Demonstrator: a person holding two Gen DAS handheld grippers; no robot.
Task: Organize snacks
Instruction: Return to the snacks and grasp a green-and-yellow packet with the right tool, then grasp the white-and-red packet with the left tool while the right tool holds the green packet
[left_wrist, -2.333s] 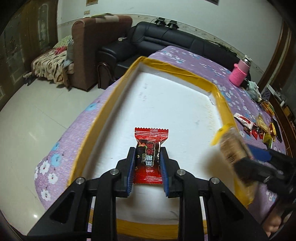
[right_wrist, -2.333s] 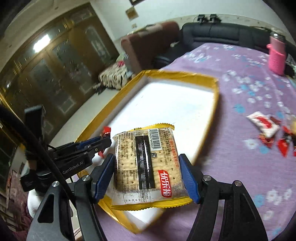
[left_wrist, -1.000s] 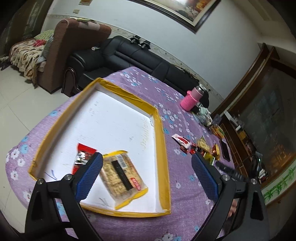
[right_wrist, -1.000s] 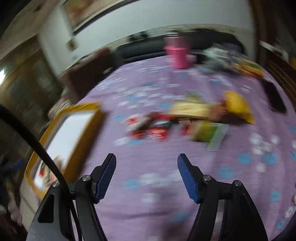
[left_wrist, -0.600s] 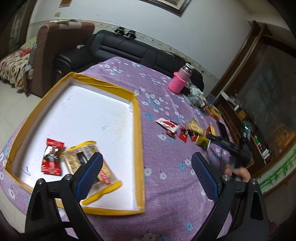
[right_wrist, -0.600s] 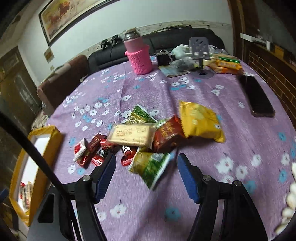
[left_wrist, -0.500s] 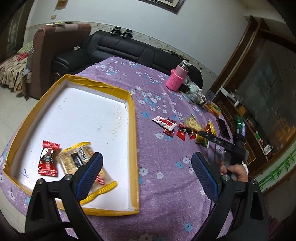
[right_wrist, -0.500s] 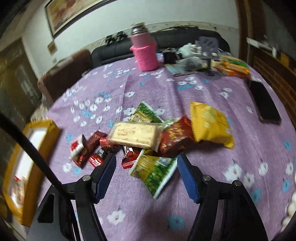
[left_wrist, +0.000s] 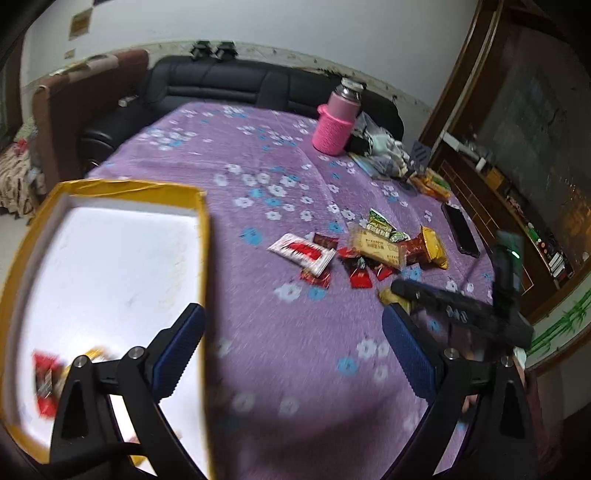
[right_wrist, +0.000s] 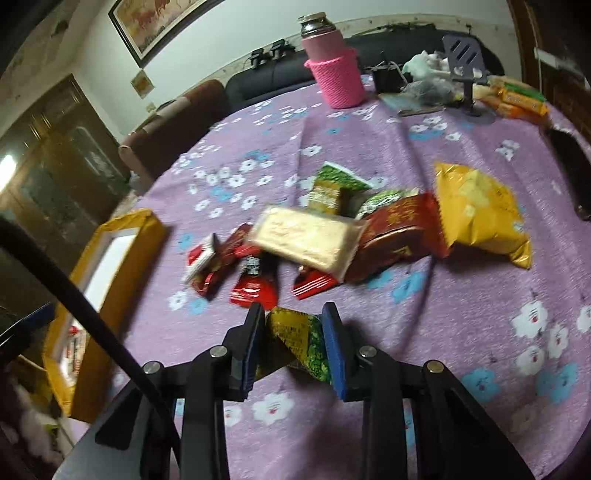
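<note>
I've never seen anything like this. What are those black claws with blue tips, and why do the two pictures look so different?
No robot: a person holds a two-finger gripper in each hand, each carrying a wide-angle camera that looks along its fingers. The left gripper is open and empty above the purple tablecloth, beside the yellow-rimmed tray. The right gripper has just been closing and pinches a green-and-yellow snack packet. Ahead lies a pile of snacks, with a pink bottle behind.

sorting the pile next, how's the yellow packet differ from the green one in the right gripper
The yellow packet lies flat on the cloth, free; the green packet is pinched between the pads of the right gripper, whose jaws have just closed. The yellow one looks larger and plain gold, the green one green and yellow. Both are sealed snacks outside the tray.
</note>
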